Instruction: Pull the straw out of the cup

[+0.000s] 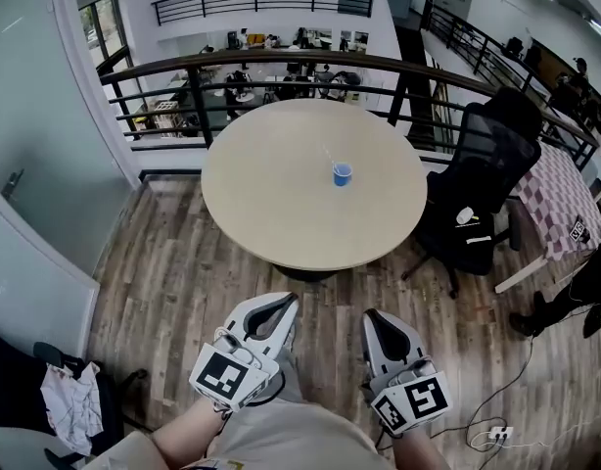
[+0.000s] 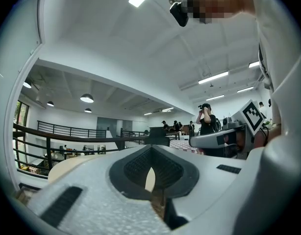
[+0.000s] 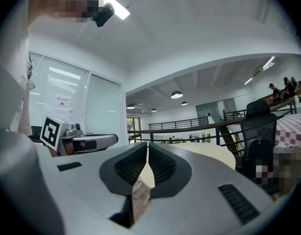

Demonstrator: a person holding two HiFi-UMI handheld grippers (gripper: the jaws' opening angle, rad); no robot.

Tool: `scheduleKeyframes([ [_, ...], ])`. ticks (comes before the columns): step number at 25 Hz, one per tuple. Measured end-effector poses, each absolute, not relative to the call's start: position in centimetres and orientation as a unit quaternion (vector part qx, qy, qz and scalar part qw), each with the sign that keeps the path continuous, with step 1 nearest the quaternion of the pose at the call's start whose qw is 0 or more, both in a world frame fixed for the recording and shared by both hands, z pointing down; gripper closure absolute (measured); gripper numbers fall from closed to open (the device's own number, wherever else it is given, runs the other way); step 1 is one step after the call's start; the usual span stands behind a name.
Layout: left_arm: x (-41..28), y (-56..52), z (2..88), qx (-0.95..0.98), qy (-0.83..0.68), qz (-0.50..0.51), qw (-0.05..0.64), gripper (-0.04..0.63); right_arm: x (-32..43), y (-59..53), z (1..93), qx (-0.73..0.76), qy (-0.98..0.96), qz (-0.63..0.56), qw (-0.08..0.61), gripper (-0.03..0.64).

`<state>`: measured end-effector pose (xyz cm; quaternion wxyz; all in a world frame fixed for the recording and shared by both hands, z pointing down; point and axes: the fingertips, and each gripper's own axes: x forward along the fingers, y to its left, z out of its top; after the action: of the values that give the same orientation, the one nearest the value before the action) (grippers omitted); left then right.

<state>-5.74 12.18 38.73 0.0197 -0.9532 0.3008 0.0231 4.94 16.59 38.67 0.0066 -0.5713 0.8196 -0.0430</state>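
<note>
Cup (image 1: 342, 173) on table (image 1: 281, 213), straw (image 1: 330, 155) seemingly in it, chair (image 1: 486, 179) at right

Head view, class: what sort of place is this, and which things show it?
Probably an open-plan office, on a mezzanine floor: a round meeting table, a black swivel office chair beside it, and a dark railing overlooking desks on the floor below.
</note>
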Motion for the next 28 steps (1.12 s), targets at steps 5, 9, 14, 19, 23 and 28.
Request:
scheduleKeyframes([
  [5, -5.6, 6.5, 40.5, -0.954, 0.300, 0.011, -0.003, 0.583, 5.1, 10.8, 39.6, -0.574, 0.817, -0.055, -0.006, 0.591],
  [9, -4.8, 2.1, 40.6, -0.958, 0.285, 0.019, -0.012, 0.583, 5.6, 6.0, 40.3, -0.575, 0.815, -0.067, -0.011, 0.591],
  [14, -4.2, -3.9, 40.8, -0.963, 0.269, 0.018, -0.007, 0.583, 6.1, -0.2, 40.4, -0.587, 0.806, -0.074, -0.006, 0.591],
  [19, -3.7, -10.4, 40.7, -0.966, 0.257, 0.009, -0.008, 0.583, 6.5, -6.9, 39.8, -0.597, 0.798, -0.075, -0.009, 0.591],
  [23, -4.1, -15.1, 40.4, -0.967, 0.254, 0.005, -0.011, 0.583, 6.3, -11.6, 38.8, -0.604, 0.794, -0.071, -0.018, 0.591],
  [28, -3.8, -18.2, 39.5, -0.977, 0.207, 0.028, -0.040, 0.583, 6.4, -15.5, 37.9, -0.623, 0.779, -0.068, -0.018, 0.591],
])
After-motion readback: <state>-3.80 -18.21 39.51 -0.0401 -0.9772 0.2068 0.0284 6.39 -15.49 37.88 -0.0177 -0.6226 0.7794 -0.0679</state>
